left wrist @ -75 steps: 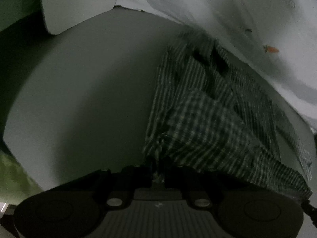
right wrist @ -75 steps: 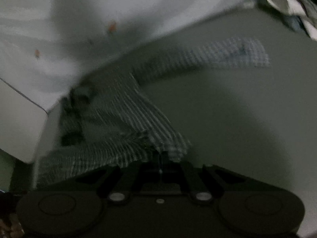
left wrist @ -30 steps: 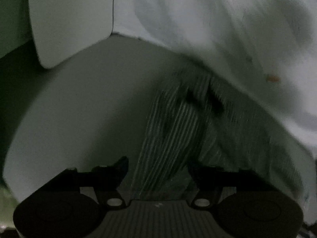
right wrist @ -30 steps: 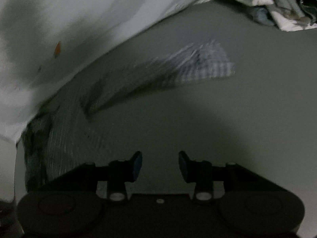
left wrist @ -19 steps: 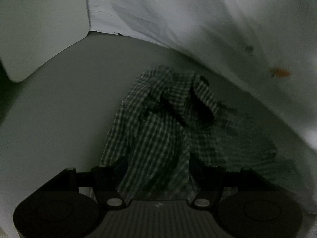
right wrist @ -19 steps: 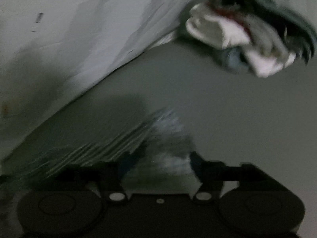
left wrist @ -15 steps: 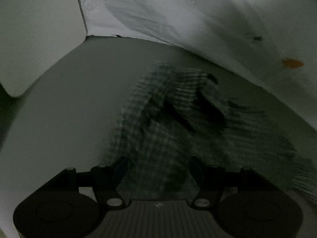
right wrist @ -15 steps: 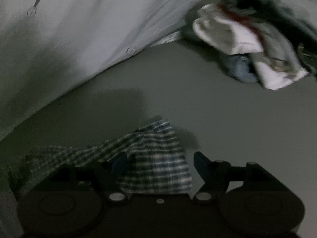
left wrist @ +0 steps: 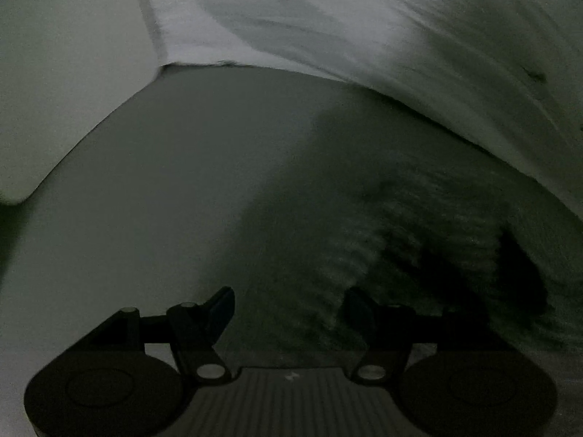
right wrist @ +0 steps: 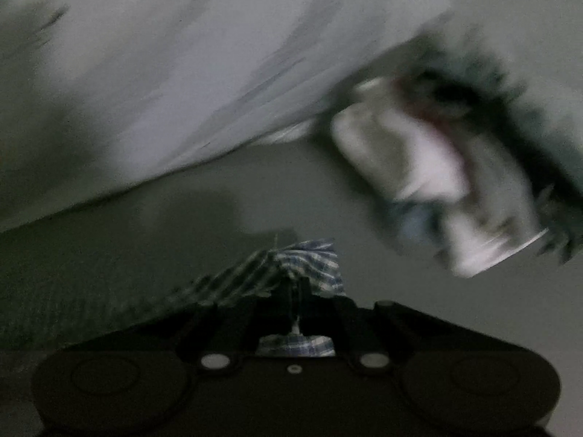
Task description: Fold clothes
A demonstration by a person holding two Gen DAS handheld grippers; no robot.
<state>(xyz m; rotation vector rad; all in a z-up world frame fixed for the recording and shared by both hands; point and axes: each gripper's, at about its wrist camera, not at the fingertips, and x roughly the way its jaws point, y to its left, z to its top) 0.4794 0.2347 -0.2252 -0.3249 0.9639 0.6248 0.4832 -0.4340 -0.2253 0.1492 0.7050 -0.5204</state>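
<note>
While the checked shirt (left wrist: 419, 255) is lying rumpled and spread on the grey worktop (left wrist: 164, 218), close under the white sheet-like backdrop (left wrist: 364, 36), the folding is looking barely begun; no neat crease is showing anywhere, and the body, the collar end and the sleeves all seem to be waiting for their folds, though blur is hiding much of the cloth. The left gripper (left wrist: 288, 309) is hovering over the near edge of the shirt with its jaws standing apart and nothing clamped between them; cloth is lying below and beyond the gap. The right gripper (right wrist: 295, 291) is clenching its jaws on the blue-and-white checked sleeve end (right wrist: 309, 258), a bunch of fabric sticking up past the tips and a scrap showing behind them. A heap of other clothes (right wrist: 455, 182) is sitting well apart to the right, apparently still to be folded.

Compared with a second ago, the right gripper is no longer hanging open above bare worktop; it is now gripping the sleeve end that was then lying stretched out farther off. The left gripper is keeping its jaws as wide as before, while the shirt is sitting more to the right of its view; two and a half seconds back, both grippers were pinching the shirt.
</note>
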